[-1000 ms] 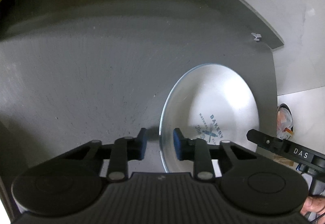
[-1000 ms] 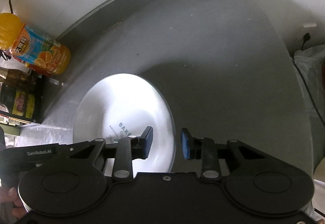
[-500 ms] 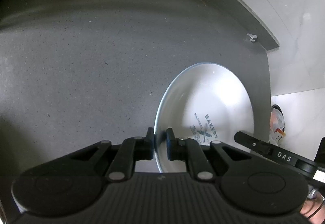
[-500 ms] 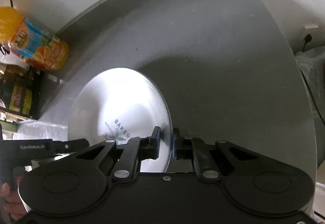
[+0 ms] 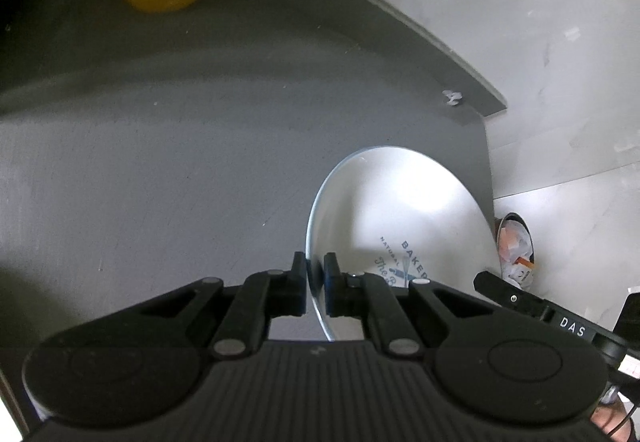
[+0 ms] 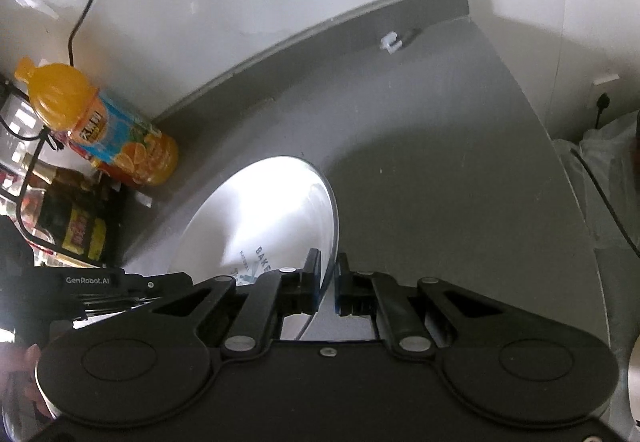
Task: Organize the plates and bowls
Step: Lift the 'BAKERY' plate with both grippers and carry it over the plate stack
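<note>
A white plate (image 5: 392, 209) with blue "BAKERY" print is held above the grey counter (image 5: 168, 169), tilted. My left gripper (image 5: 315, 274) is shut on its left rim. In the right wrist view the same plate (image 6: 276, 209) shows at centre left, and my right gripper (image 6: 329, 274) is shut on its right rim. Each gripper's black body shows at the edge of the other's view.
An orange juice bottle (image 6: 100, 125) and dark bottles (image 6: 68, 226) stand at the counter's back left by the white wall. A small white clip (image 6: 392, 41) lies near the grey backsplash. A bin with rubbish (image 5: 516, 246) sits on the floor beyond the counter's right edge.
Both grippers shut on the plate's opposite rims, then lifted it off the counter; the views now look from higher, and more of the wall and bottles shows.
</note>
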The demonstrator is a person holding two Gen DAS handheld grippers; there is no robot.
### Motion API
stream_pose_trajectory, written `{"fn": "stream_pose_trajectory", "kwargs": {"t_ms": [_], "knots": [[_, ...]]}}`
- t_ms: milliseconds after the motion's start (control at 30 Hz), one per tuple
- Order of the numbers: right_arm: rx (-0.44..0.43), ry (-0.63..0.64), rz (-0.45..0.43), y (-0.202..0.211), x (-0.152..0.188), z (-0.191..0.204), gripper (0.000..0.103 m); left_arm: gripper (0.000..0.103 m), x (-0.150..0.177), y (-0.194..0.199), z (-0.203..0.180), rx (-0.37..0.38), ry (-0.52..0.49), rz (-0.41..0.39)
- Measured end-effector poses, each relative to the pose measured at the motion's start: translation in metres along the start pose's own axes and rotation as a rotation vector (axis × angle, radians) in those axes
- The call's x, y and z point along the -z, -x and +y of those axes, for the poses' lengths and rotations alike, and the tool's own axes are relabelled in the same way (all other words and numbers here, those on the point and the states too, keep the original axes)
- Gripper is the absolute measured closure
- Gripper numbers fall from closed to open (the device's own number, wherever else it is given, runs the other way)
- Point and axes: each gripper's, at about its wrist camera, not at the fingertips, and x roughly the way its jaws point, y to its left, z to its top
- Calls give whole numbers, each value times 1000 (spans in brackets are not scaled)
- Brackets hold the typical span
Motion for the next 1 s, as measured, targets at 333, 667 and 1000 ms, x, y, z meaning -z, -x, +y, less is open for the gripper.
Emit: {"fn": "stream_pose_trajectory", "kwargs": {"t_ms": [333,667,1000], "knots": [[-13,9,-76,19,-11,12,97,97,-11,24,-12,33,-20,-50],[-51,-11,-123,51,-22,29,96,97,-19,61,-17,84,-33,-86],[-74,4,-154,73,-3,66,95,97,-15,96,-5,102,-50,-117]]}}
